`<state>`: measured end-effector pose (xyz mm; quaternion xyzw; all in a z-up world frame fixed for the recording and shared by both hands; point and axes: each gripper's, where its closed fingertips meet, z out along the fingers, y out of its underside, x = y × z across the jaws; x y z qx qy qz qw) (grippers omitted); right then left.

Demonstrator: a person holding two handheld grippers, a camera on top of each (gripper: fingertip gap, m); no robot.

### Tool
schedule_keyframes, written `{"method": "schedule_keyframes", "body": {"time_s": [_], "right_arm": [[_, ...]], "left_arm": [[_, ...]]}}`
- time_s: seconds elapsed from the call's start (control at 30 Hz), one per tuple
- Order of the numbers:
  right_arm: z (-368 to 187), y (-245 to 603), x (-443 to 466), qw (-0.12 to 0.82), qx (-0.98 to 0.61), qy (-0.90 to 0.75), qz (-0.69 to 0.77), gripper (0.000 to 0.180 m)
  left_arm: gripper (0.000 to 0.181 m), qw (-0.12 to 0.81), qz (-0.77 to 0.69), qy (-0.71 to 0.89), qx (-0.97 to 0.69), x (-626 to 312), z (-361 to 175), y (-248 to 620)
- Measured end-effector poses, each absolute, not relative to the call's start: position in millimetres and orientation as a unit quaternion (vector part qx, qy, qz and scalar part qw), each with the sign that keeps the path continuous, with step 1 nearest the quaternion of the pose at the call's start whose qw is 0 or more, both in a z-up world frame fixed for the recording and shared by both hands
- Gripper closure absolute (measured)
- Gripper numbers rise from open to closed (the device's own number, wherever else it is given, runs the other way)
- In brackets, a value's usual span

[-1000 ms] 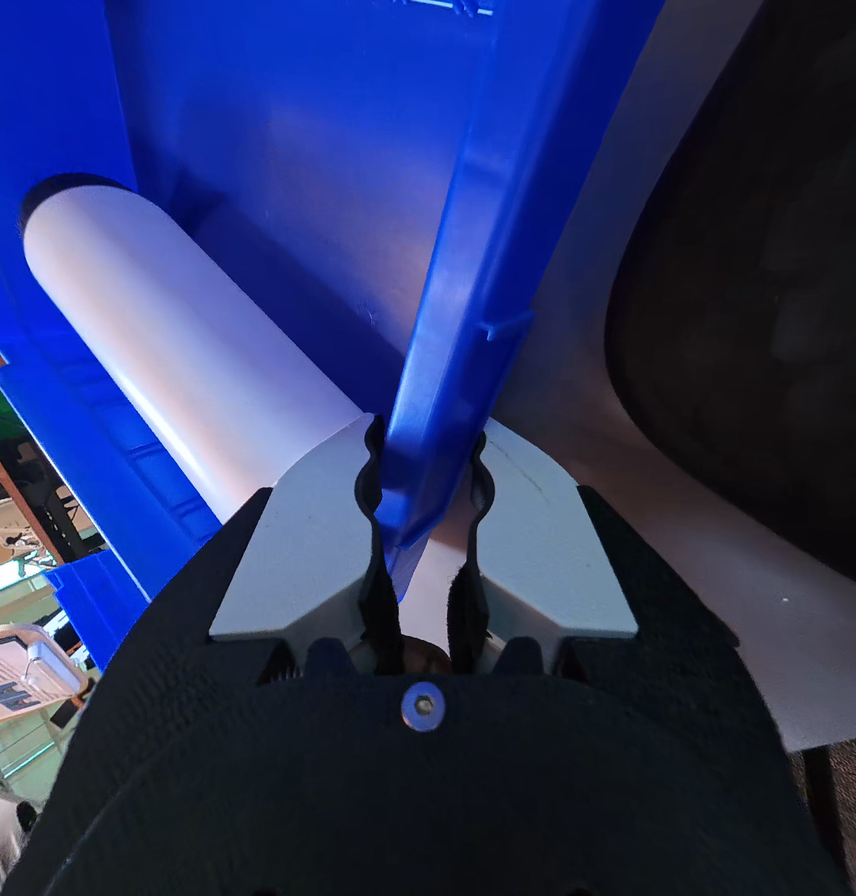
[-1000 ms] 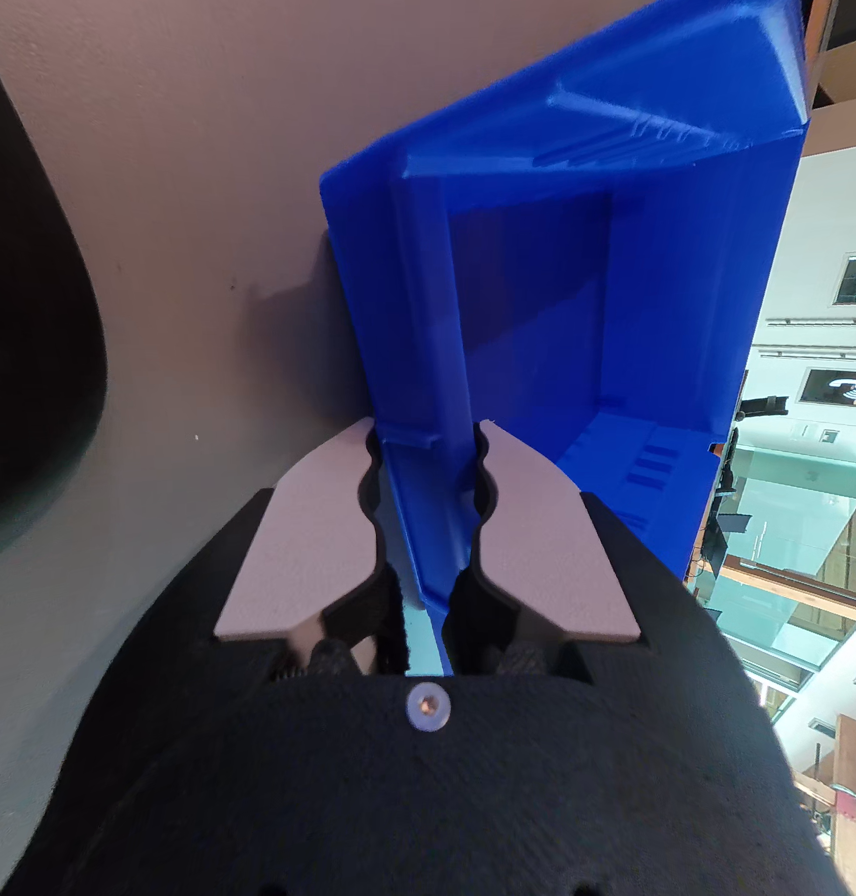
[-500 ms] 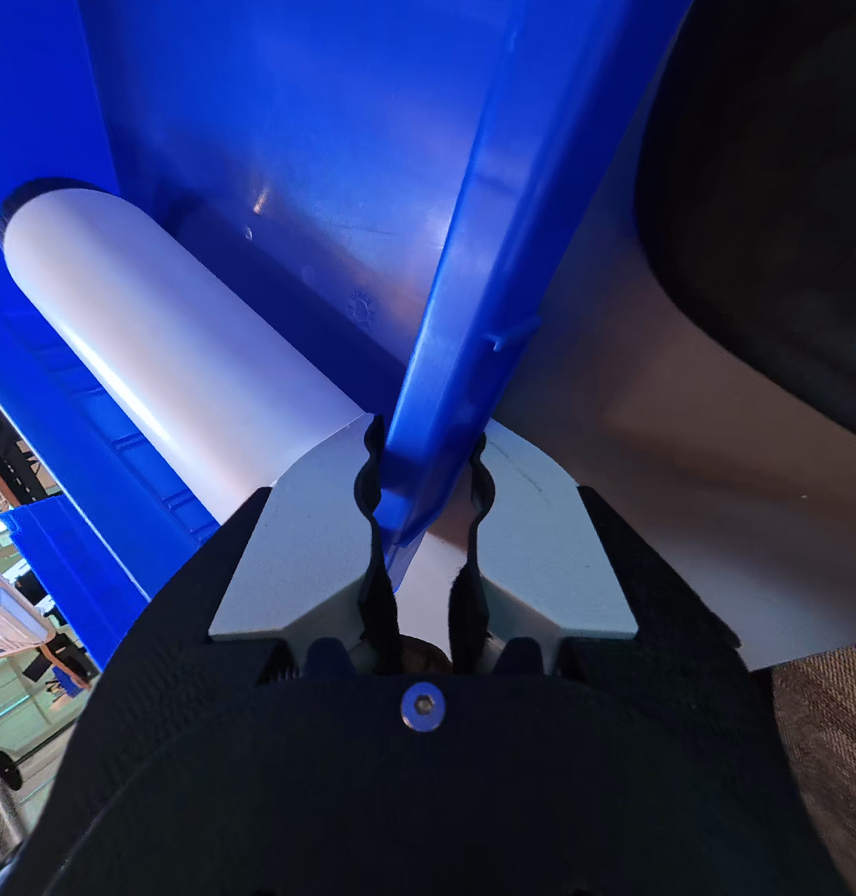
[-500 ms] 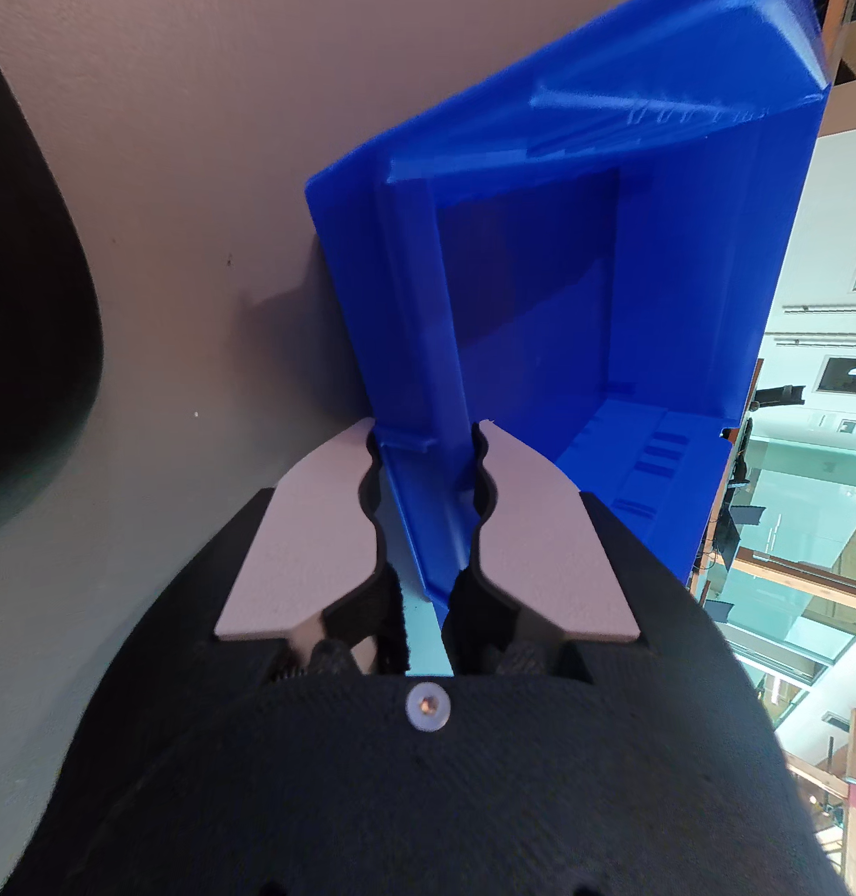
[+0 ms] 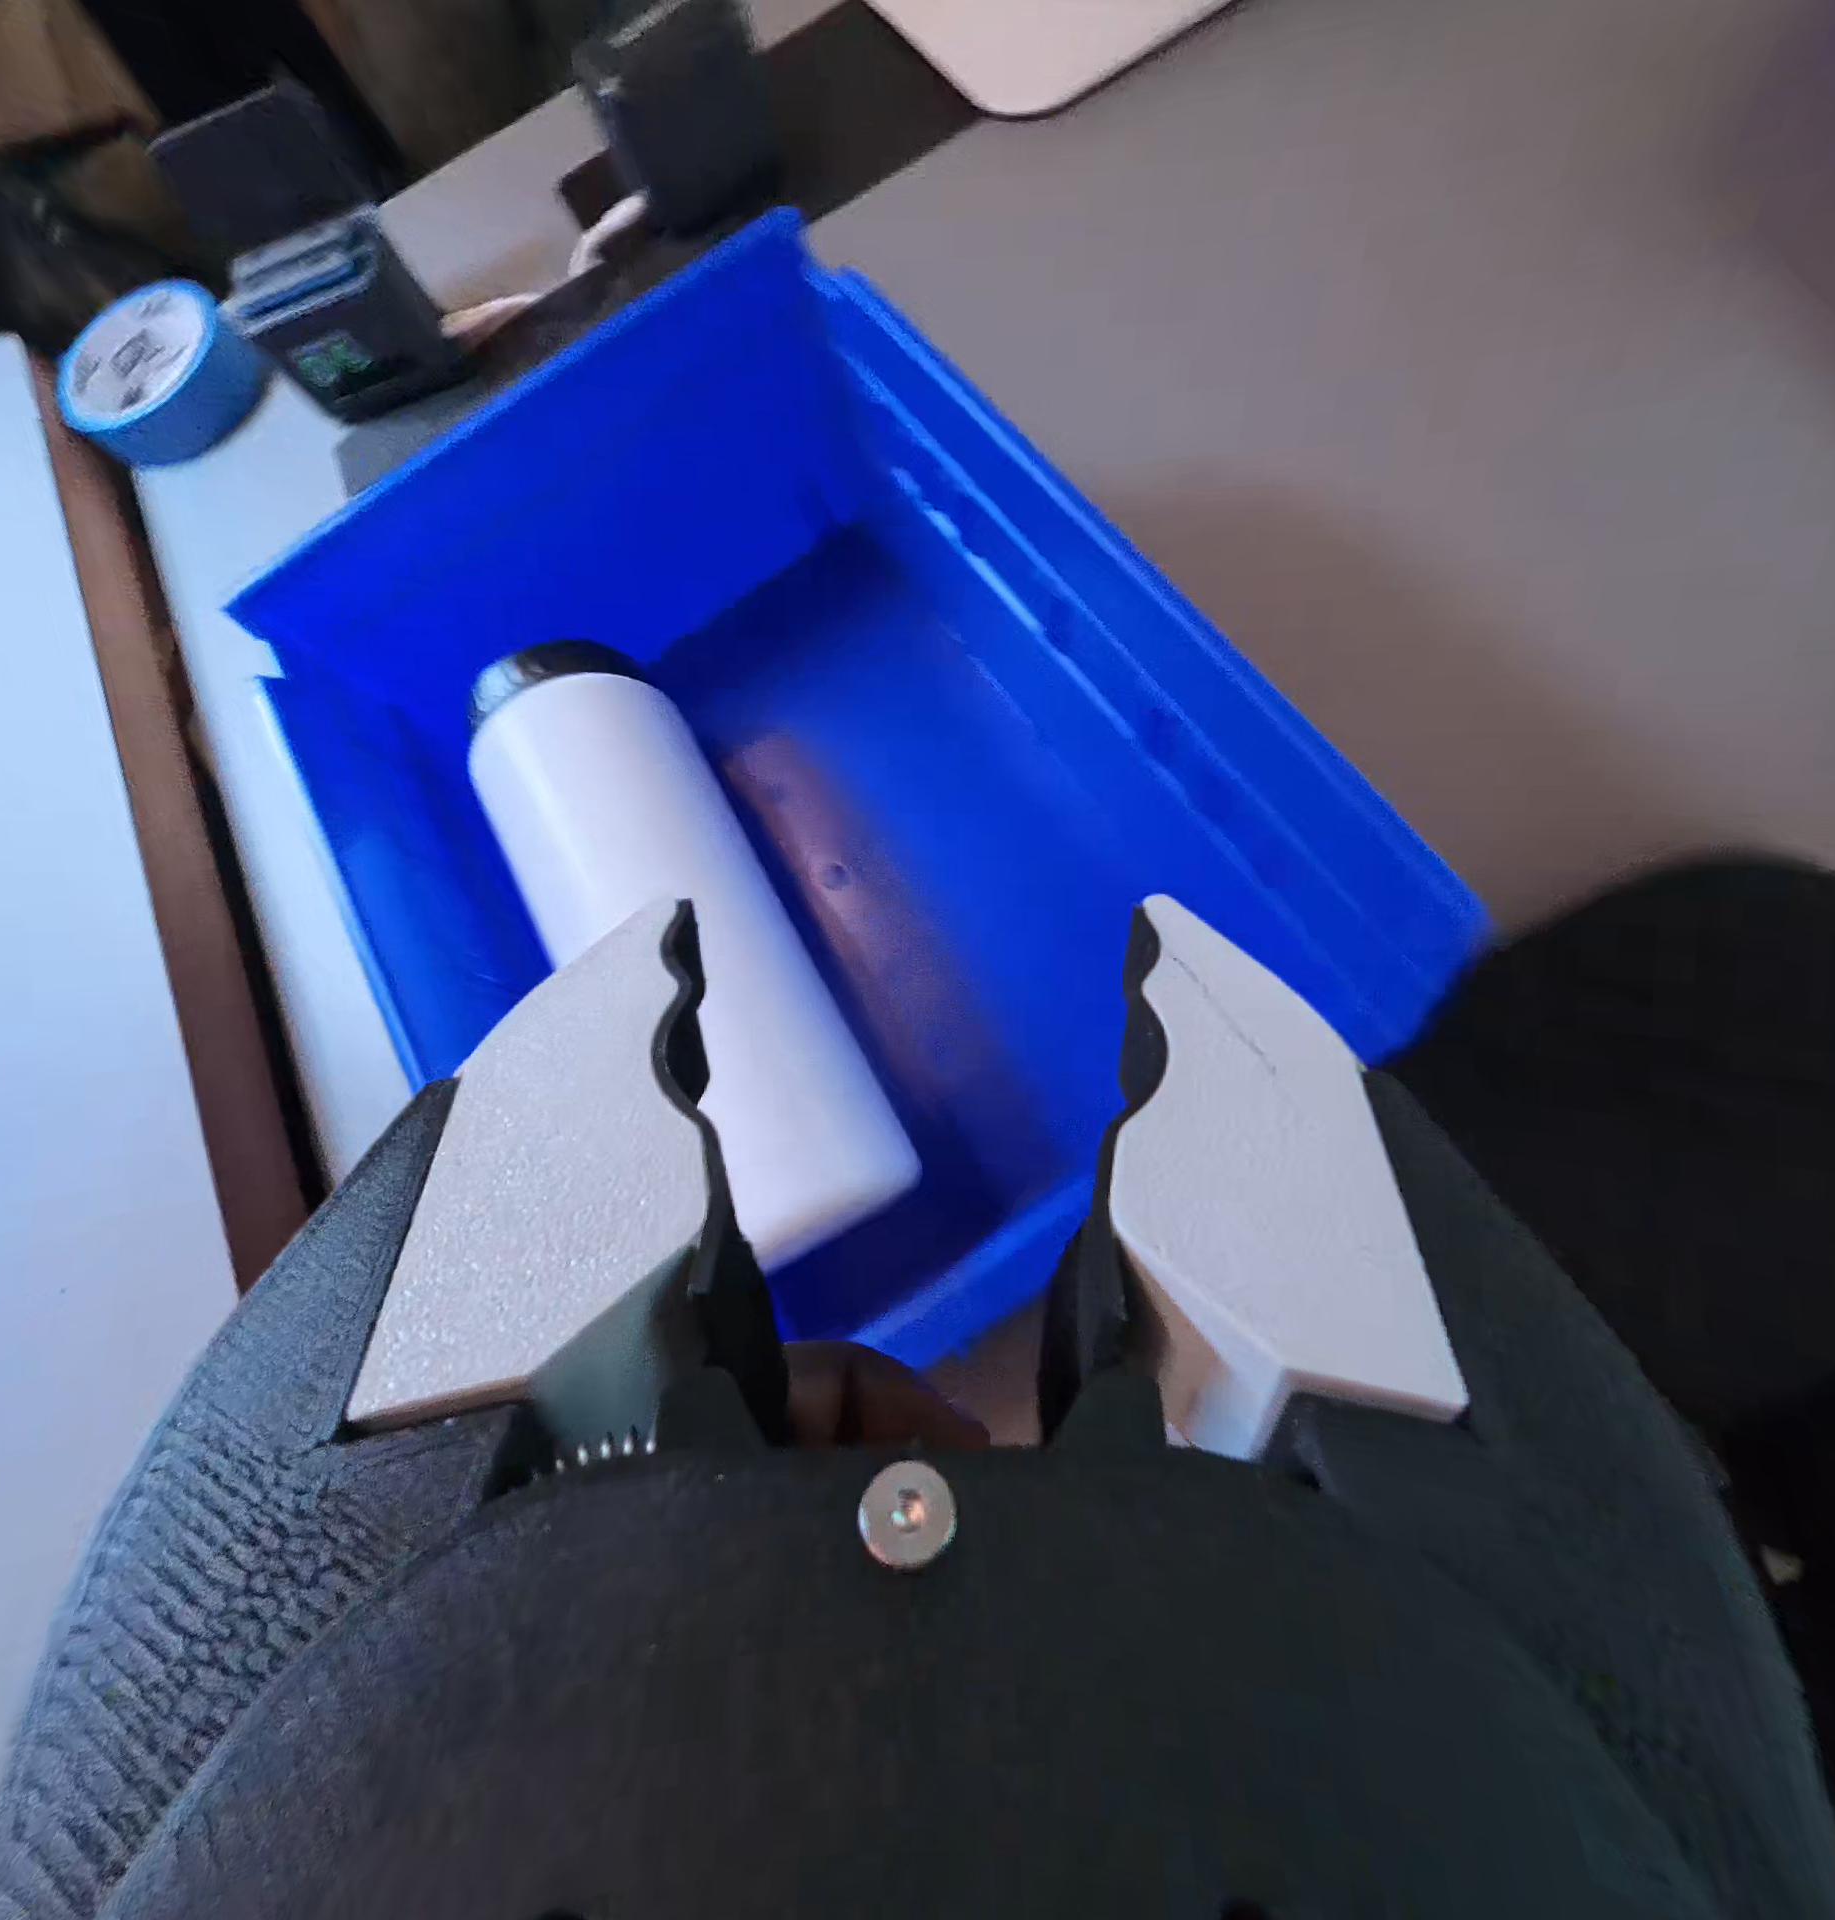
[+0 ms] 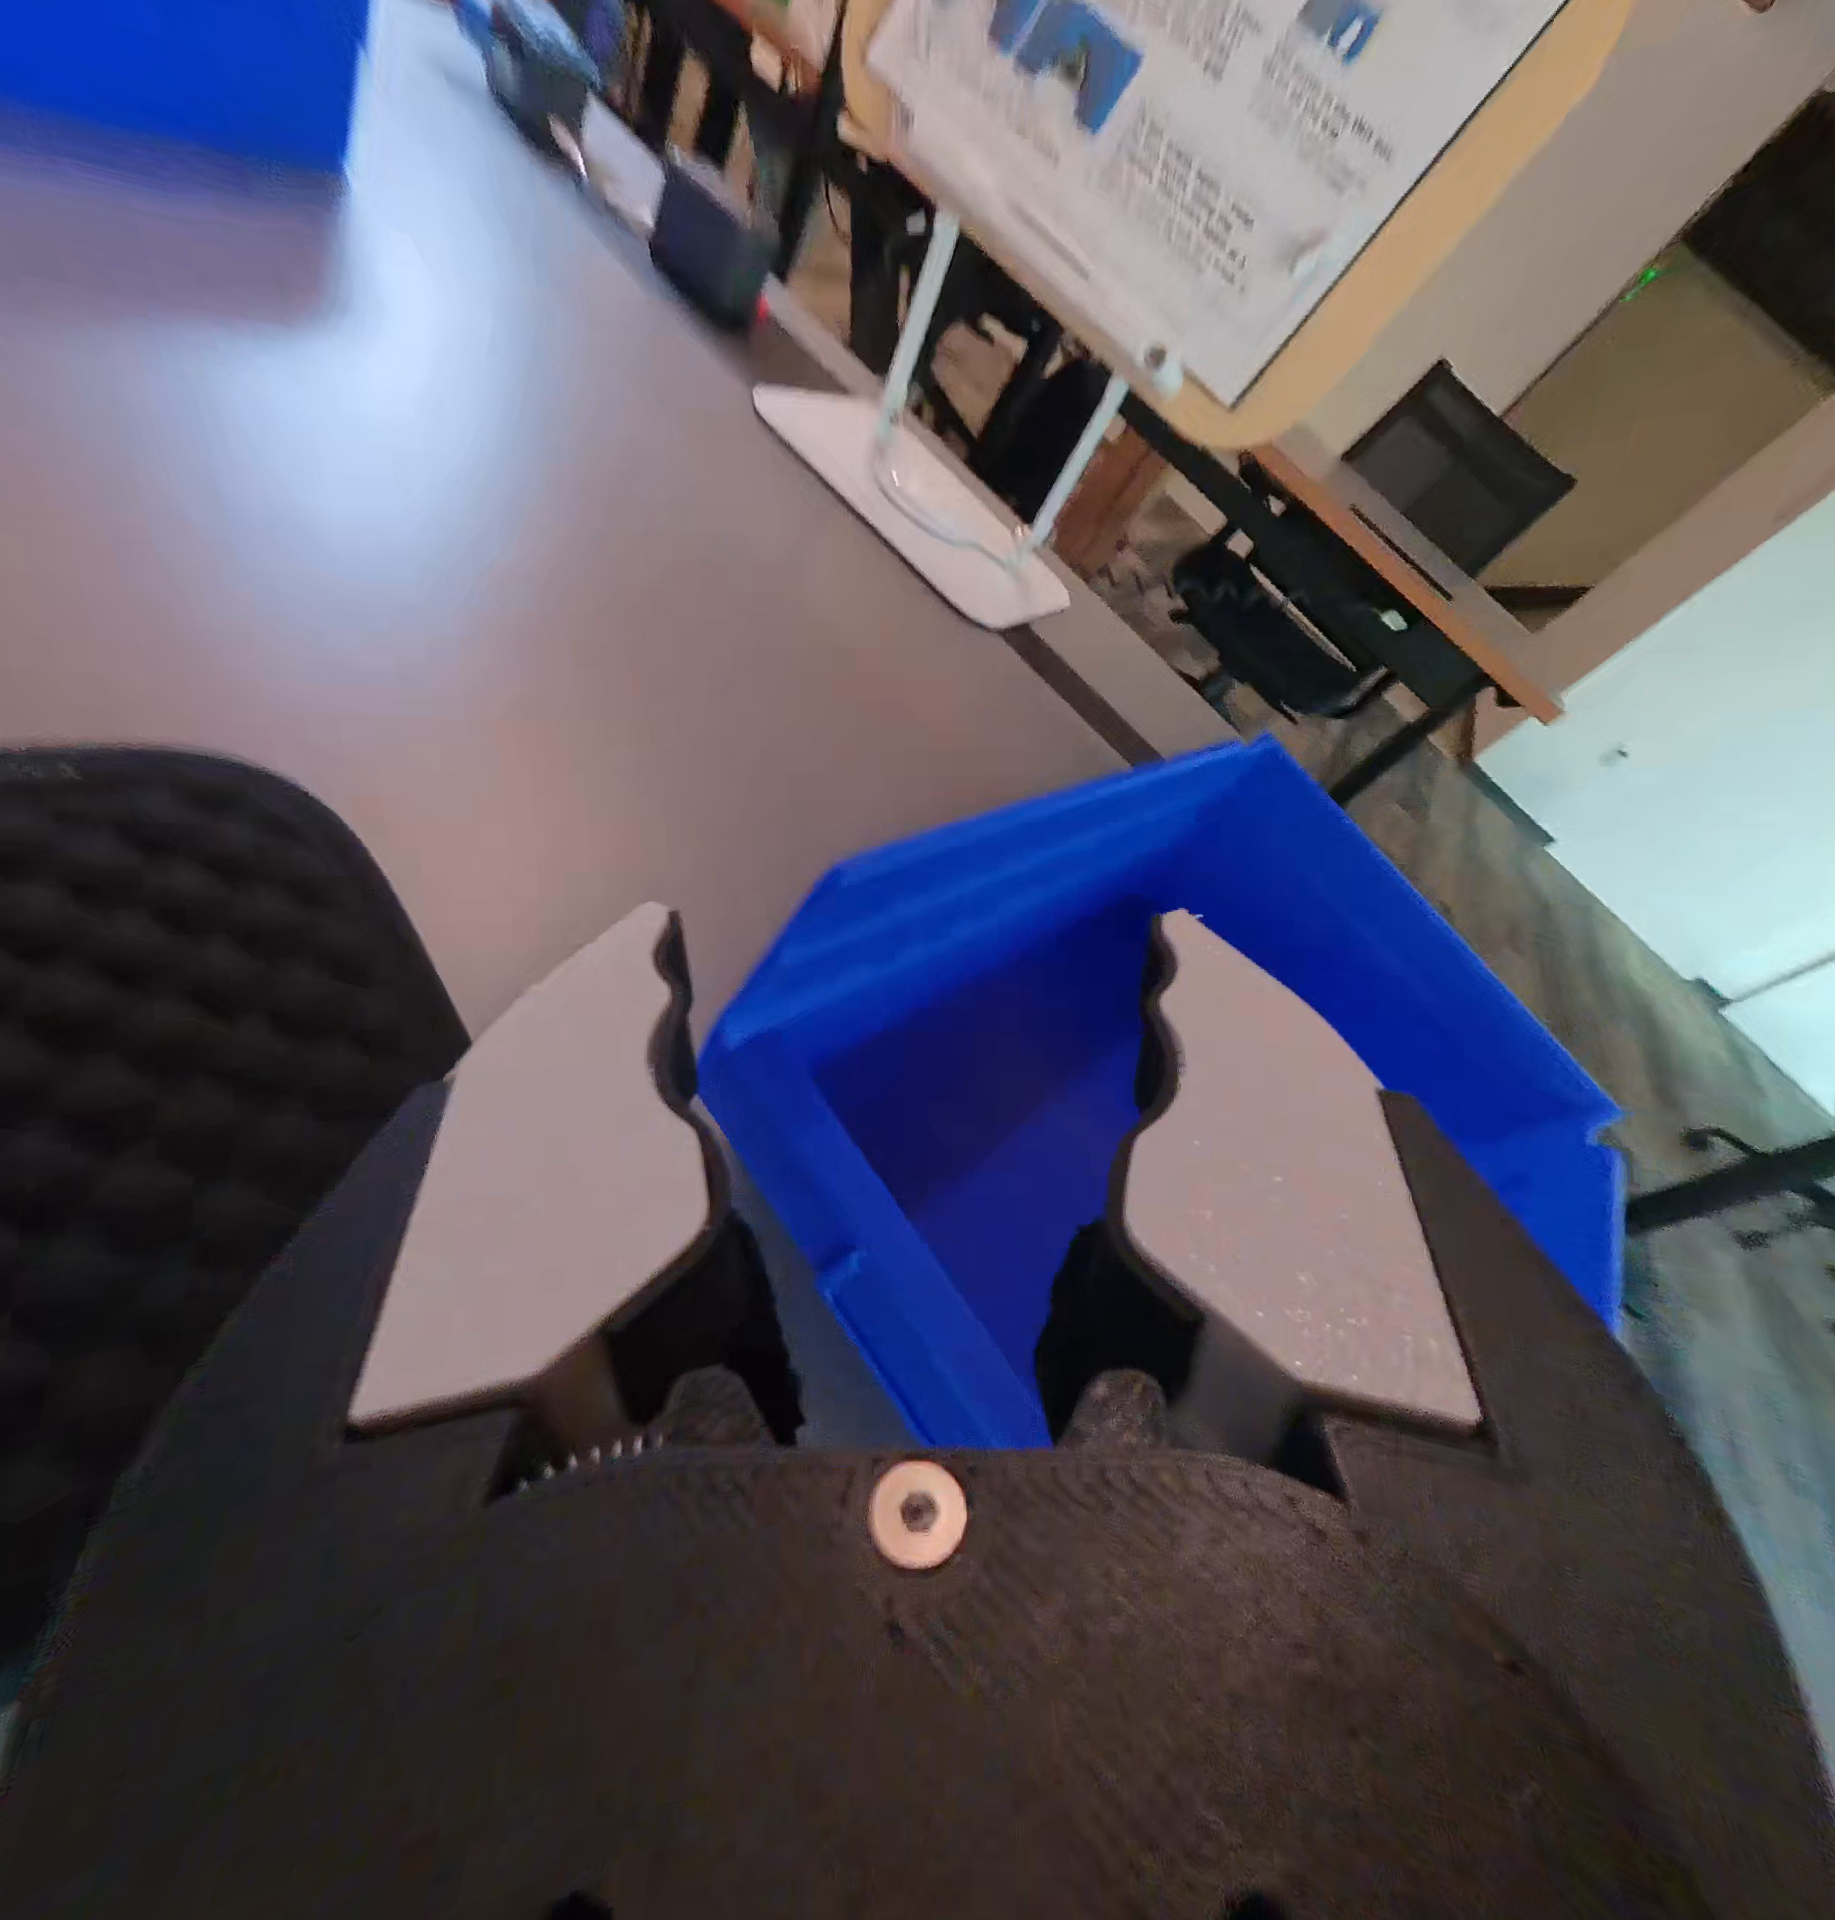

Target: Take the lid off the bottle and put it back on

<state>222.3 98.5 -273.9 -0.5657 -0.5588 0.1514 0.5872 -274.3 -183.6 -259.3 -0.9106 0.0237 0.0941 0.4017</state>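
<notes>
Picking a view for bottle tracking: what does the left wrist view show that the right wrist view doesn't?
Left wrist only: the white bottle lying on its side inside the blue bin, a blue tape roll beyond it, and the open left gripper.

Right wrist only: a poster stand on the table, floor, and the open right gripper; no bottle visible.

Both: the bin, the grey table and a black pad.

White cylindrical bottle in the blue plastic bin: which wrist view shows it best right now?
The left wrist view: the white cylindrical bottle lies on its side inside the blue plastic bin, dark end farthest away. The right wrist view shows only a bin corner, no bottle.
</notes>
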Motion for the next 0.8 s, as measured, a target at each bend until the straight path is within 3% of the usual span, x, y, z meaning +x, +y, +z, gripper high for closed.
{"method": "schedule_keyframes", "body": {"time_s": [0.13, 0.23, 0.5, 0.63, 0.8], "right_arm": [[-263.9, 89.5, 213.3, 0.577, -0.577, -0.536, 0.216, 0.069], [-262.1, 85.6, 208.6, 0.564, -0.585, -0.523, 0.257, 0.059], [-270.0, 88.2, 210.2, 0.563, -0.581, -0.529, 0.255, 0.062], [-265.7, 87.2, 210.6, 0.576, -0.572, -0.528, 0.248, 0.067], [-269.6, 85.7, 204.2, 0.574, -0.569, -0.54, 0.235, 0.069]], "left_arm": [[0.095, 0.334, 0.102, -0.054, -0.935, -334.3, -272.4, -136.4], [0.094, 0.236, 0.073, -0.083, -0.965, -363.2, -300.6, -115.9], [0.096, 0.062, 0.064, -0.122, -0.989, -406.0, -357.7, -110.4], [0.085, 0.031, 0.068, -0.106, -0.992, -402.0, -377.7, -110.1], [0.084, 0.034, 0.098, -0.084, -0.991, -396.9, -380.6, -108.5]]}}
